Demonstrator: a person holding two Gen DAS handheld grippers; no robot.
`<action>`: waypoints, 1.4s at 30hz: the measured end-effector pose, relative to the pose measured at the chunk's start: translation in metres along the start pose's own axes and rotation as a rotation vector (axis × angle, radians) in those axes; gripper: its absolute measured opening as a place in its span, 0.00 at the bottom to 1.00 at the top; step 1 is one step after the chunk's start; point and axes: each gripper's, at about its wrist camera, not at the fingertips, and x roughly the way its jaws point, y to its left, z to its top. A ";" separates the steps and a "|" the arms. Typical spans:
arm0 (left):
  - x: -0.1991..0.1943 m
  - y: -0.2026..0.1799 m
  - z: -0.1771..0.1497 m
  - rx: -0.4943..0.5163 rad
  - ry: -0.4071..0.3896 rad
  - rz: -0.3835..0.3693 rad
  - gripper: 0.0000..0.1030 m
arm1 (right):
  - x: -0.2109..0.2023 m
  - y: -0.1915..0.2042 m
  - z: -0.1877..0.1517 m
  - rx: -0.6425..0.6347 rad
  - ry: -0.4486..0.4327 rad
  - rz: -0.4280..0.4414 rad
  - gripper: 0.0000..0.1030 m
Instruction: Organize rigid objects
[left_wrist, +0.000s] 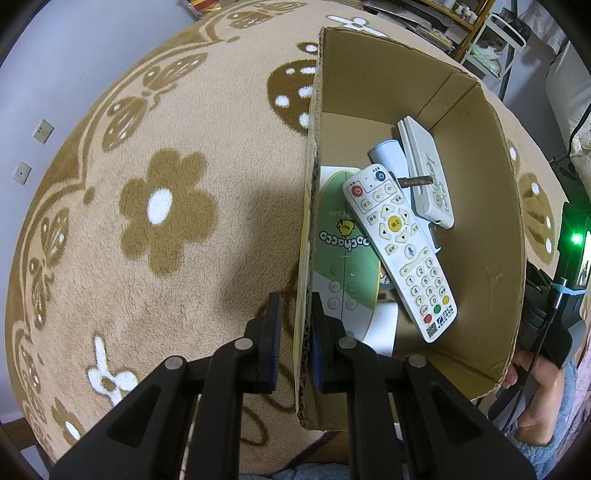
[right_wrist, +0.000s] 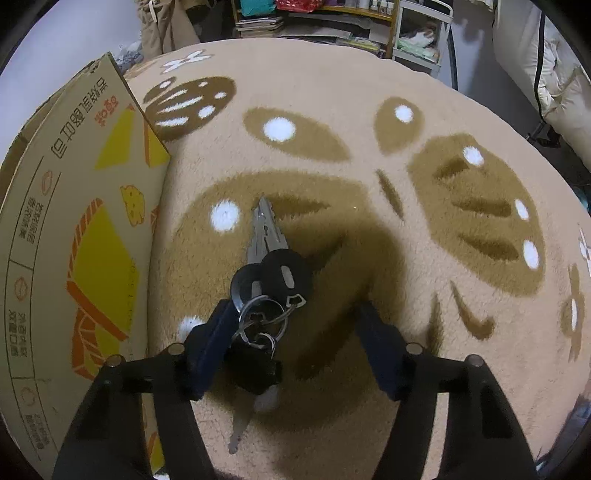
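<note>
A cardboard box (left_wrist: 480, 206) stands on the patterned rug. Inside lie a white remote with coloured buttons (left_wrist: 400, 247), a second white remote (left_wrist: 428, 173), a pale blue cylinder (left_wrist: 388, 151) and a green-and-white flat card (left_wrist: 343, 254). My left gripper (left_wrist: 293, 332) straddles the box's near wall, one finger outside and one inside, shut on the wall. The box's printed outer side (right_wrist: 85, 236) shows in the right wrist view. A bunch of keys with black heads (right_wrist: 266, 284) lies on the rug between my right gripper's fingers. My right gripper (right_wrist: 295, 321) is open around the keys.
The beige rug (right_wrist: 369, 110) with brown flowers and butterflies covers the surface. Shelves and a white cart (right_wrist: 417, 33) stand beyond its far edge. The person's other hand and gripper (left_wrist: 554, 325) show at the right of the left wrist view.
</note>
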 end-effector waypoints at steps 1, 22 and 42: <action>0.000 0.000 0.000 0.000 0.000 0.000 0.13 | 0.000 0.002 0.000 -0.003 -0.002 0.005 0.56; 0.000 0.000 -0.001 0.000 0.000 -0.002 0.13 | -0.091 0.014 0.018 0.020 -0.303 0.129 0.08; 0.000 0.001 0.000 -0.001 0.001 -0.005 0.13 | -0.200 0.059 0.018 -0.094 -0.646 0.342 0.07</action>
